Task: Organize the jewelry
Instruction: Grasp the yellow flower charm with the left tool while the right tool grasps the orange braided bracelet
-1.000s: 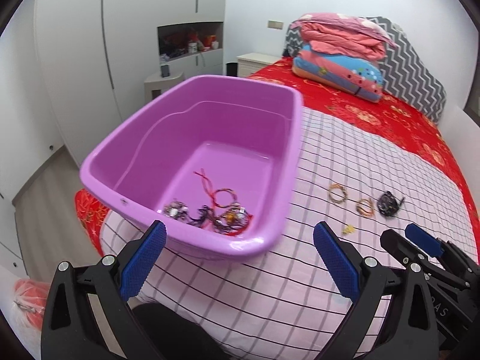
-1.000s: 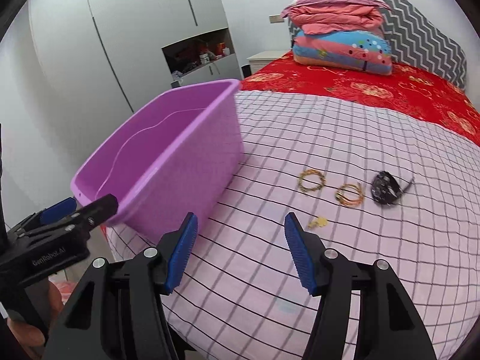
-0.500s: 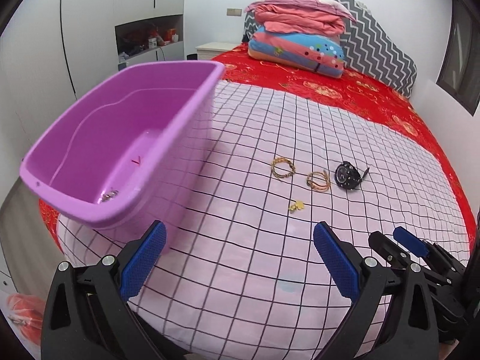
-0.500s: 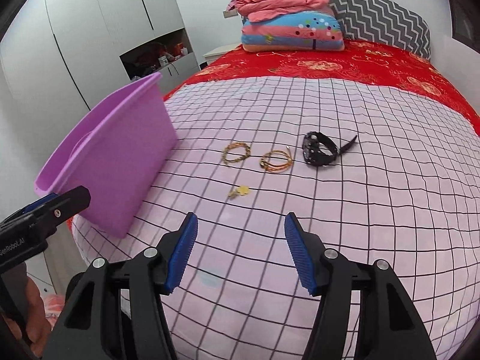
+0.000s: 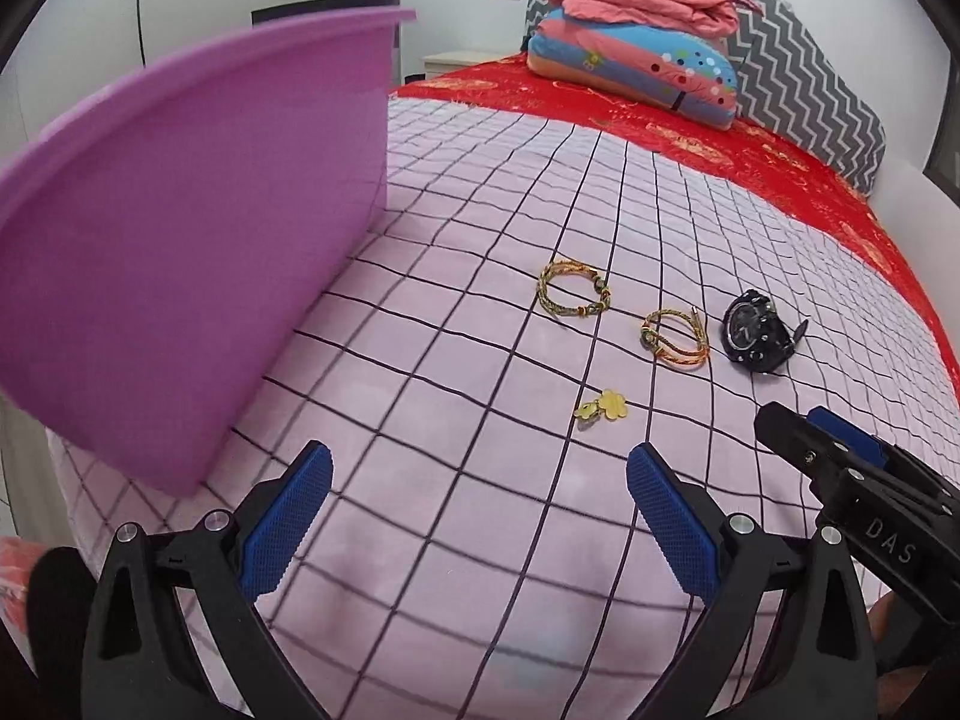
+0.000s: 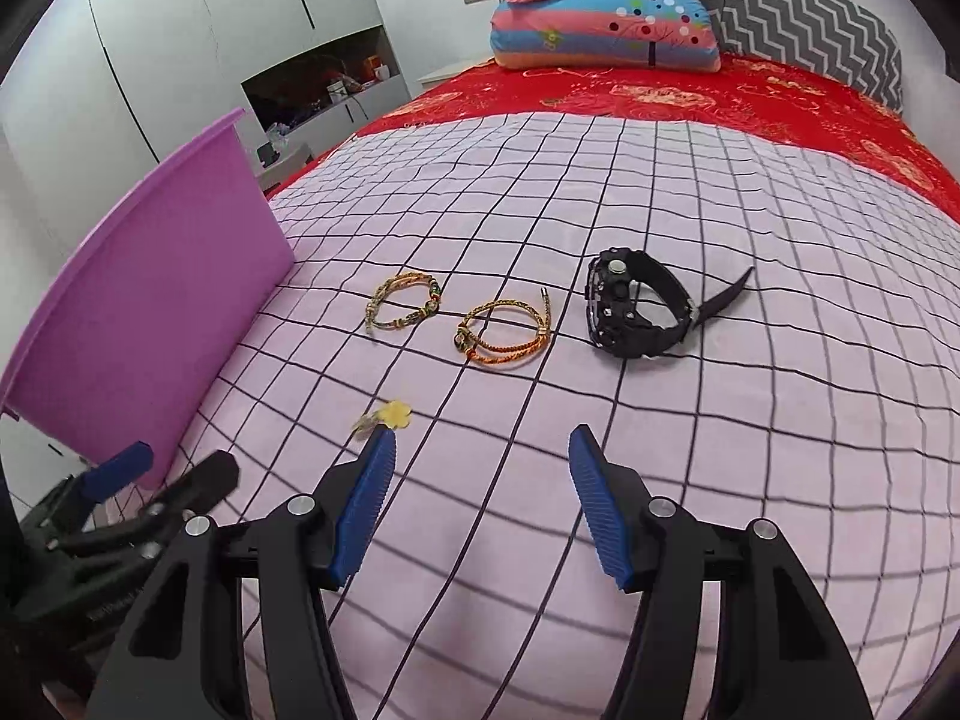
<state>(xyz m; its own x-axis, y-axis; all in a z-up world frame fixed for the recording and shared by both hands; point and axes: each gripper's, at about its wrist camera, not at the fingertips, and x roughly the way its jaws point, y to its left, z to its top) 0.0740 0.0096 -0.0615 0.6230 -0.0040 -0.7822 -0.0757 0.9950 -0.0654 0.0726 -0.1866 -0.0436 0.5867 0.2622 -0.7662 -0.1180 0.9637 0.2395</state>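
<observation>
On the checked pink bedspread lie two braided gold bracelets [image 5: 573, 291] [image 5: 675, 339], a black wristwatch [image 5: 756, 331] and a small yellow flower charm [image 5: 603, 406]. My left gripper [image 5: 477, 468] hovers open just short of the charm, nothing between its blue pads. In the right wrist view the bracelets [image 6: 405, 303] [image 6: 504, 333], the watch [image 6: 636, 312] and the charm [image 6: 387, 417] lie ahead of my right gripper [image 6: 483, 441], which stands open and empty; its left fingertip overlaps the charm in the picture. A purple tub [image 5: 180, 252] stands at the left, its inside hidden.
Folded quilts and a zigzag pillow [image 5: 636, 30] are stacked at the far end on a red sheet [image 5: 750, 144]. White wardrobes with an open niche [image 6: 324, 81] stand beyond the tub [image 6: 144, 324]. The bed's near edge drops off below both grippers.
Both grippers have swung right from the tub and dropped toward the bedspread. The jewelry now looks larger and closer. The tub's inside has gone out of sight. Jaw widths look unchanged.
</observation>
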